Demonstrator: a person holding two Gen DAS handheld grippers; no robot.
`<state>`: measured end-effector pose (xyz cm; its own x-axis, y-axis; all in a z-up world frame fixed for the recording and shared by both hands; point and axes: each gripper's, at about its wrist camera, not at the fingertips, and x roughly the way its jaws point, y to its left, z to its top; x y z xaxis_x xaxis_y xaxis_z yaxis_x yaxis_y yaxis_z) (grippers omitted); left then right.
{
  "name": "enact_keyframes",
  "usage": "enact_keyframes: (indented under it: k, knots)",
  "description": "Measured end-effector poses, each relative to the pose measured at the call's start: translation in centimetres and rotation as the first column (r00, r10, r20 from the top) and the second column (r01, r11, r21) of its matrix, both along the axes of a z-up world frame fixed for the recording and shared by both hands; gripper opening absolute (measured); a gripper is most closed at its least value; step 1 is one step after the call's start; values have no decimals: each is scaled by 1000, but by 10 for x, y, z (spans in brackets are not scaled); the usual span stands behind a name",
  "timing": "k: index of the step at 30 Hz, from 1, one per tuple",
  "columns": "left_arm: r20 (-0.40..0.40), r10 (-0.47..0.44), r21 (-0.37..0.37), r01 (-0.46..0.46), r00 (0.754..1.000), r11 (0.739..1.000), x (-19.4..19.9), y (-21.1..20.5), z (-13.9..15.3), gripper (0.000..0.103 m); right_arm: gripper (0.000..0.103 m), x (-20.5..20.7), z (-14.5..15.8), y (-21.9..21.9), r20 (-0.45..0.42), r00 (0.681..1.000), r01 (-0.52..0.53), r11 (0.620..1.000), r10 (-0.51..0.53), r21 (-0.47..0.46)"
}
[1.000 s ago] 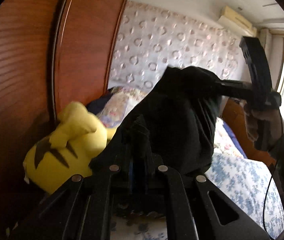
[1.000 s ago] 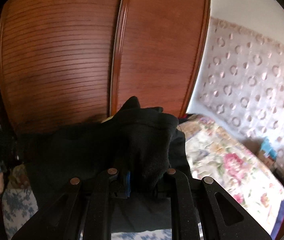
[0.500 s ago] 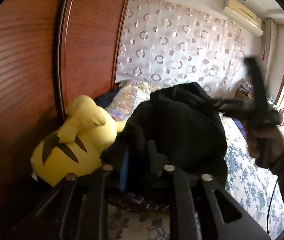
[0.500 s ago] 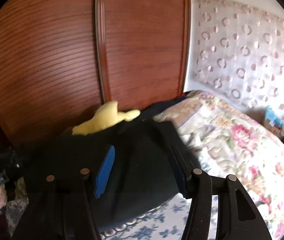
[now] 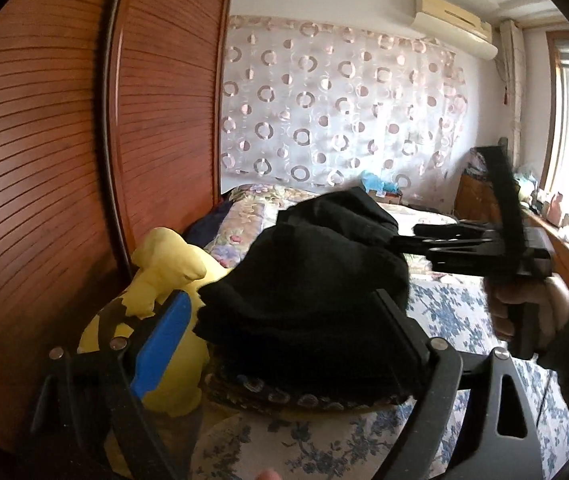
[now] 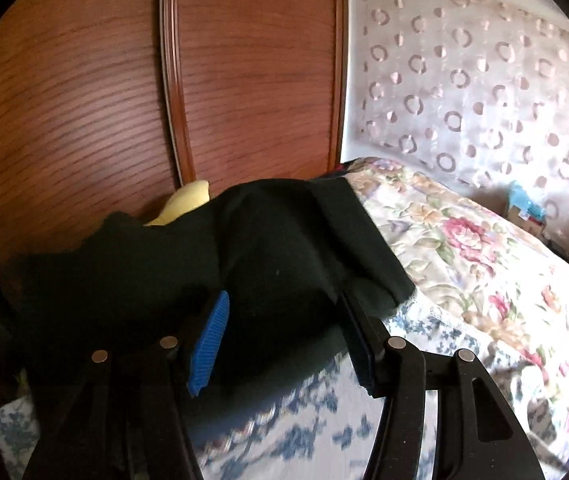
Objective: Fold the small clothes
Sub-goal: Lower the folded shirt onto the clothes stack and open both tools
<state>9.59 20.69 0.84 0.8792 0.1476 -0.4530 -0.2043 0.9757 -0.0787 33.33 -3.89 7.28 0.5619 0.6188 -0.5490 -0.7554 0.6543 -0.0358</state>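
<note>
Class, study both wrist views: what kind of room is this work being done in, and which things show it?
Most likely a home bedroom. A bed with floral covers fills the room, a tall wooden wardrobe stands beside it, and a yellow plush toy sits by the black garment being folded.

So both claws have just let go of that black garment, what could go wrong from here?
The black garment lies bunched, not flat, so its fold may slump open. It also lies partly against the yellow plush toy; a regrab by the open left gripper or right gripper might snag the toy or the floral bedspread.
</note>
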Motion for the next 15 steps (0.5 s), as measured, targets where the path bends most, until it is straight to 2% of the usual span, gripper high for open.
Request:
enact_keyframes:
  k: [3,15]
  knots:
    - [0,-19,15,19,1000,1000,-4,-13,-1,90,59,-32,1,-18,25,999,23,1000,-24,17]
    - [-21,-141,28,141,990,990,-17,-66,-4,90,84,-136,-12,-75,51,984,167,983,-172,82]
